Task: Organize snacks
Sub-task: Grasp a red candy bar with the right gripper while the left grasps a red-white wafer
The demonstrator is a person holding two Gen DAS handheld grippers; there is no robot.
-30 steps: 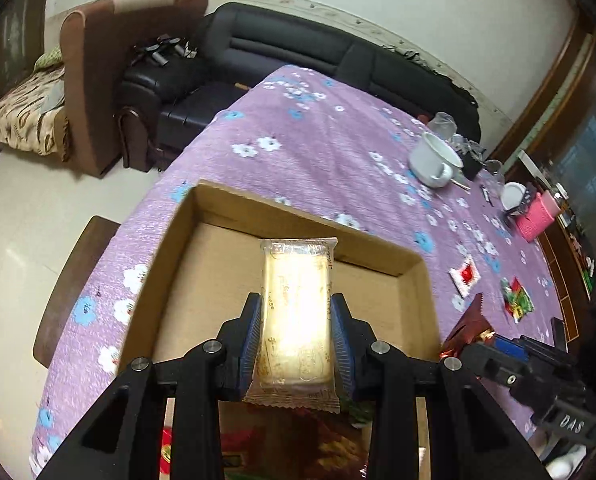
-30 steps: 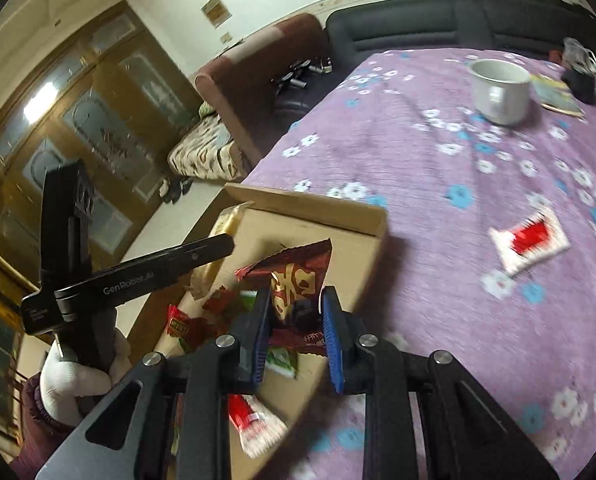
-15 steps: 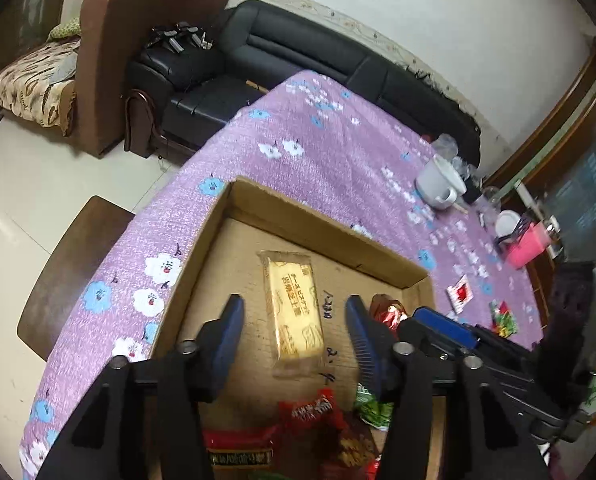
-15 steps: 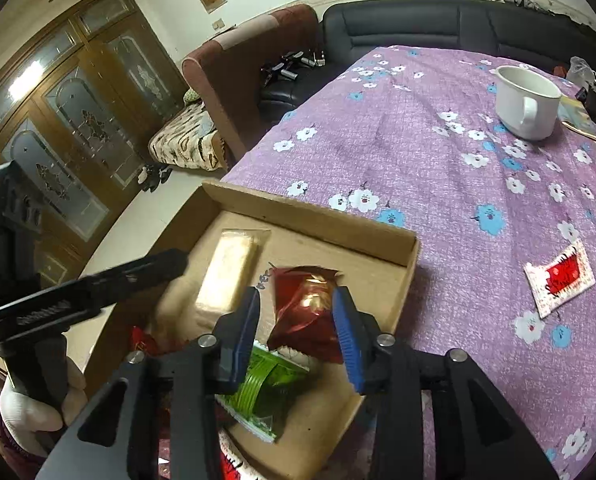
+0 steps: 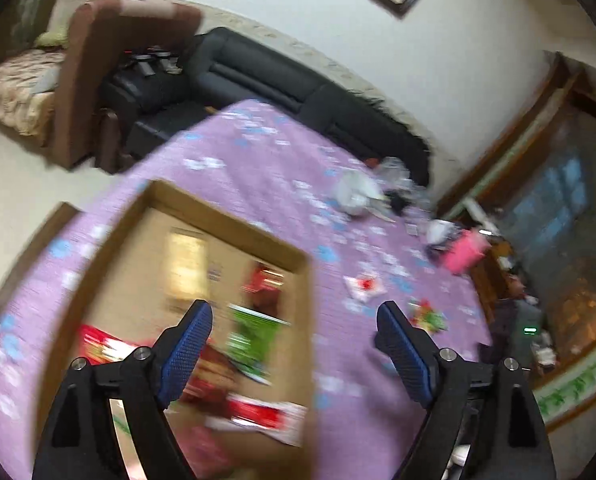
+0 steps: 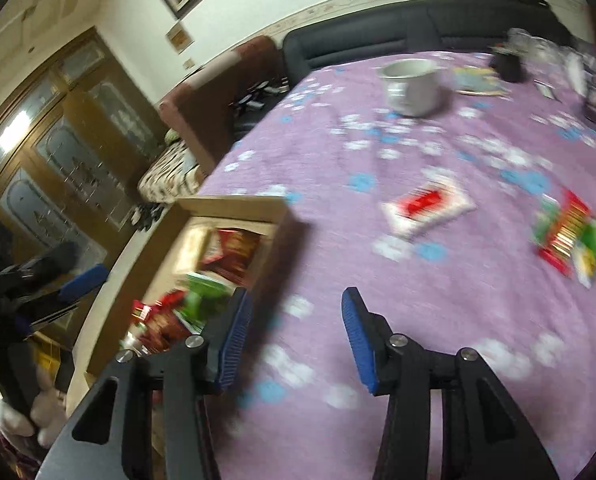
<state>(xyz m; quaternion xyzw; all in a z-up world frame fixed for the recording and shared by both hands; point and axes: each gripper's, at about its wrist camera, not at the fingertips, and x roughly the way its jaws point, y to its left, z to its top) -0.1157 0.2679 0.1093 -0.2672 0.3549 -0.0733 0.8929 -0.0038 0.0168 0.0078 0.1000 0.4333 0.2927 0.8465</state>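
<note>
Both claws, left [image 5: 294, 322] and right [image 6: 296, 312], empty, jaws just widening, beside the box [image 5: 226, 216] of snacks; 2 packets [image 6: 428, 206] lie right of it on the bench [image 6: 438, 300].

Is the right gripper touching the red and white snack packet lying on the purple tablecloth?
Apart. In the right wrist view the right gripper is empty, jaws open, with bare tablecloth between it and the packet.

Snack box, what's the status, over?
Left gripper and right gripper open, jaws just widened, nothing between. Cardboard box holds several packets. Two snacks loose on cloth: white-red packet, green-red packet. Path looks clear.
</note>
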